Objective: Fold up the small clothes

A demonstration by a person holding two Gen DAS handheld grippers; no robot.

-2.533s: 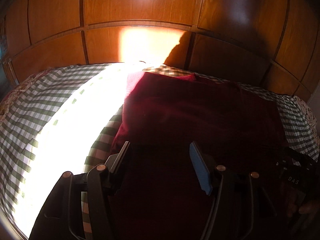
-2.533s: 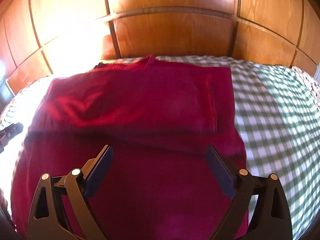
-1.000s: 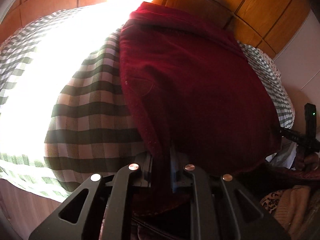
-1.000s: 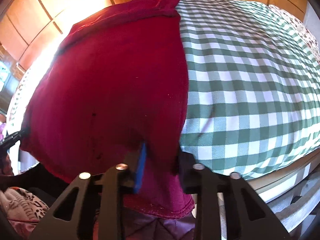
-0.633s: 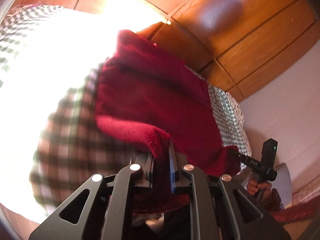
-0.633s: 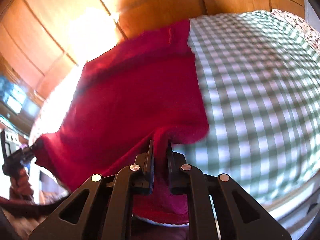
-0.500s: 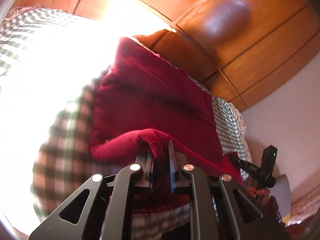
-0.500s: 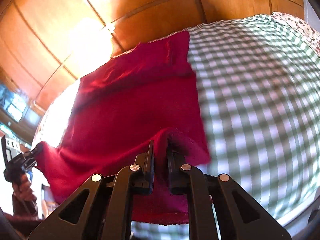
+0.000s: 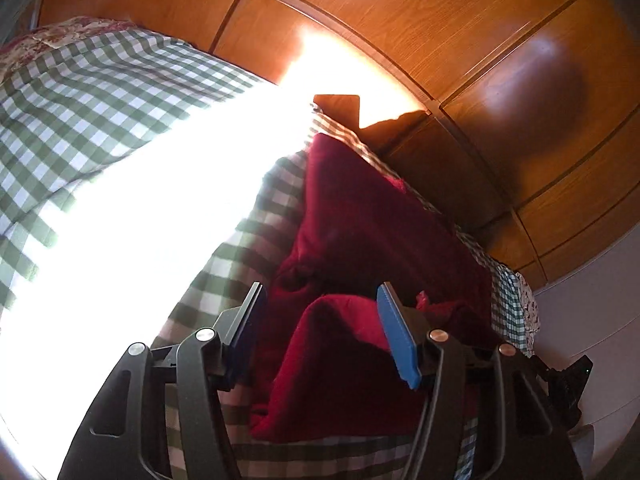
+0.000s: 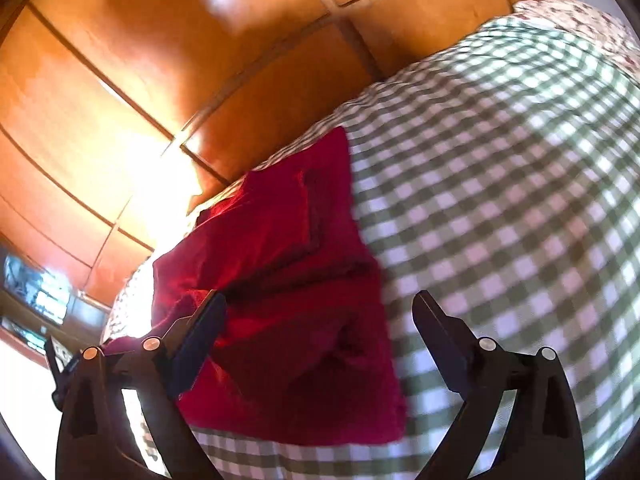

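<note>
Lying on the green-checked bed cover (image 9: 104,92), the red garment (image 9: 360,240) sits folded over on itself, its near edge doubled back in a soft hump. Bright sun washes out the cover on its left side. Left tongs (image 9: 320,332) spread wide, holding nothing, hump of cloth between the fingers. Right tongs (image 10: 320,332) likewise wide apart and empty, poised above the garment's near right part. Wooden panelling (image 10: 200,60) behind the bed.
</note>
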